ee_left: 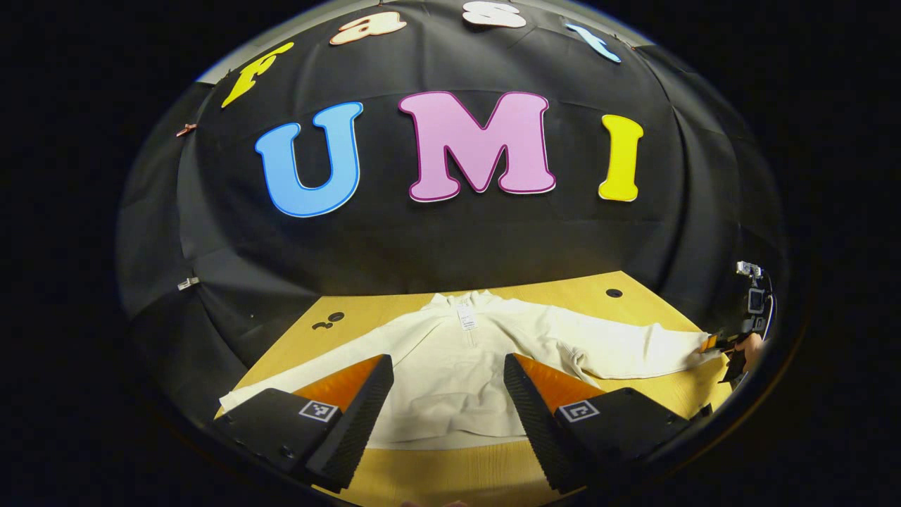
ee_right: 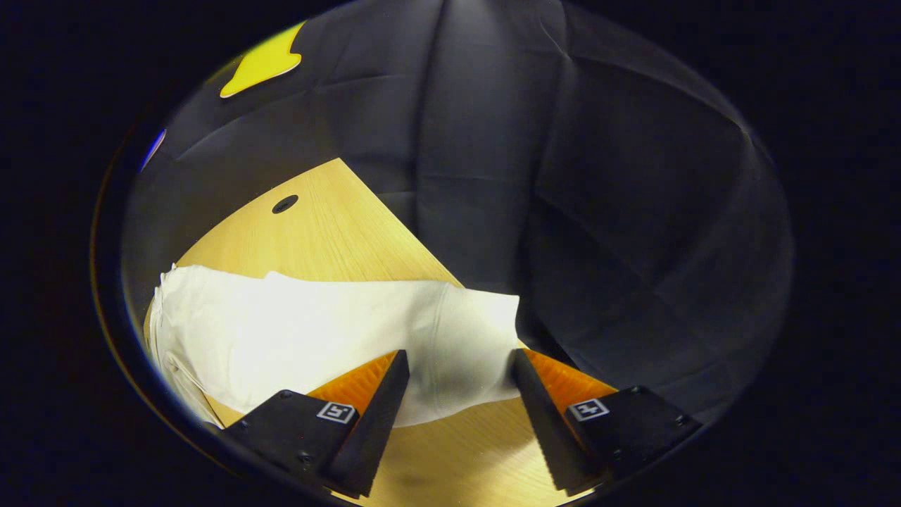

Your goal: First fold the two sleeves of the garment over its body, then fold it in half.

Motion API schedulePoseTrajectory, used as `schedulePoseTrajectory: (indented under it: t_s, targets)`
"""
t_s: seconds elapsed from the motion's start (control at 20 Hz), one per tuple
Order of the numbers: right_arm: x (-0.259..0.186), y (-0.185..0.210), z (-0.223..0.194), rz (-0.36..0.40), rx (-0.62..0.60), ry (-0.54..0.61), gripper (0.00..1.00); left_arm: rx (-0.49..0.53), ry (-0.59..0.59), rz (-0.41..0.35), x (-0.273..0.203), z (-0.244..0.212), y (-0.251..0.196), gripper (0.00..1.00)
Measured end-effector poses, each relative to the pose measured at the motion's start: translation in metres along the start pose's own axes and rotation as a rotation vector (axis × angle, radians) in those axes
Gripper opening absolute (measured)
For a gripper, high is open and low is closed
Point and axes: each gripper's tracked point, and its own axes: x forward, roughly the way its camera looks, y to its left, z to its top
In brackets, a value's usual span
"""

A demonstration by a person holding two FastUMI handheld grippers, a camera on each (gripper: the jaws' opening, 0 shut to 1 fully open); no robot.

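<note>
A white long-sleeved garment point(ee_left: 457, 366) lies flat on the wooden table point(ee_left: 436, 472), collar toward the far wall and both sleeves spread out sideways. My left gripper point(ee_left: 448, 370) hovers open above the garment's body near the hem, touching nothing. In the left gripper view the right gripper point(ee_left: 725, 346) sits at the tip of the right sleeve point(ee_left: 633, 348). In the right gripper view my right gripper point(ee_right: 459, 366) is open, its fingers on either side of the sleeve's cuff point(ee_right: 464, 345), which lies on the table between them.
Dark round holes point(ee_left: 614, 292) point(ee_right: 284, 204) mark the tabletop near the far edge. The right sleeve cuff lies close to the table's right edge point(ee_right: 422, 250), with black cloth wall beyond. Bare wood point(ee_right: 450, 458) runs in front of both grippers.
</note>
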Motion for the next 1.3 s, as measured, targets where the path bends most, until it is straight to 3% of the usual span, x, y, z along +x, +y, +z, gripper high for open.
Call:
schedulePoseTrajectory:
  t_s: [0.05, 0.15, 0.2, 0.3, 0.35, 0.4, 0.45, 0.5, 0.6, 0.95, 1.3]
  targets:
    - [0.000, 0.004, 0.000, 0.018, -0.018, -0.004, 0.90, 0.002, 0.000, 0.004, 0.000, 0.001, 0.000, 0.98]
    - [0.002, 0.017, -0.002, 0.044, -0.056, -0.007, 0.74, -0.001, 0.000, 0.007, 0.001, 0.000, 0.001, 0.98]
    - [0.001, 0.020, -0.004, 0.037, -0.072, -0.010, 0.44, -0.002, 0.001, 0.008, 0.001, -0.001, 0.001, 0.98]
    - [-0.001, 0.025, -0.003, 0.059, -0.091, -0.013, 0.34, -0.002, 0.003, 0.011, 0.001, -0.003, 0.002, 0.98]
    - [0.000, 0.028, -0.004, 0.055, -0.084, -0.011, 0.34, -0.001, 0.004, 0.012, 0.001, -0.002, 0.003, 0.98]
    - [-0.001, 0.031, -0.002, 0.057, -0.093, -0.014, 0.25, 0.000, 0.003, 0.014, 0.002, -0.002, 0.004, 0.98]
    - [0.000, 0.032, -0.001, 0.055, -0.096, -0.015, 0.25, 0.001, 0.003, 0.016, 0.002, -0.002, 0.005, 0.98]
    - [-0.003, 0.031, -0.003, 0.059, -0.100, -0.014, 0.17, 0.001, 0.006, 0.021, 0.001, -0.003, 0.008, 0.98]
    - [-0.003, 0.036, -0.002, 0.086, -0.102, -0.007, 0.10, -0.006, 0.008, 0.031, 0.002, -0.004, 0.012, 0.98]
    - [-0.024, 0.073, 0.040, 0.139, -0.126, -0.074, 0.09, -0.055, 0.022, 0.106, -0.007, -0.001, 0.047, 0.98]
    - [-0.073, 0.182, 0.099, 0.293, -0.246, -0.204, 0.09, -0.106, 0.015, 0.193, -0.028, -0.010, 0.097, 0.98]
